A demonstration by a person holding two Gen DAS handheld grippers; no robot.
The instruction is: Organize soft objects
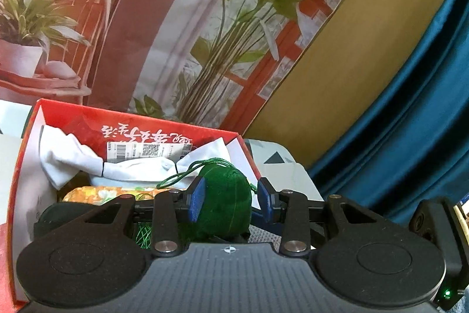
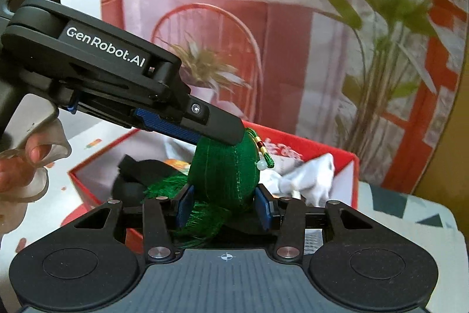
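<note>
My left jaws (image 1: 231,197) and right jaws (image 2: 224,206) both grasp the green pouch (image 2: 224,169), above the red box (image 2: 350,166); white cloth (image 1: 73,157) at ten o'clock.

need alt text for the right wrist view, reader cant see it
Both grippers clamp one green velvet pouch above an open red box: the right gripper from below, the left gripper reaching in from the upper left. White cloth and a black item lie in the box.
</note>
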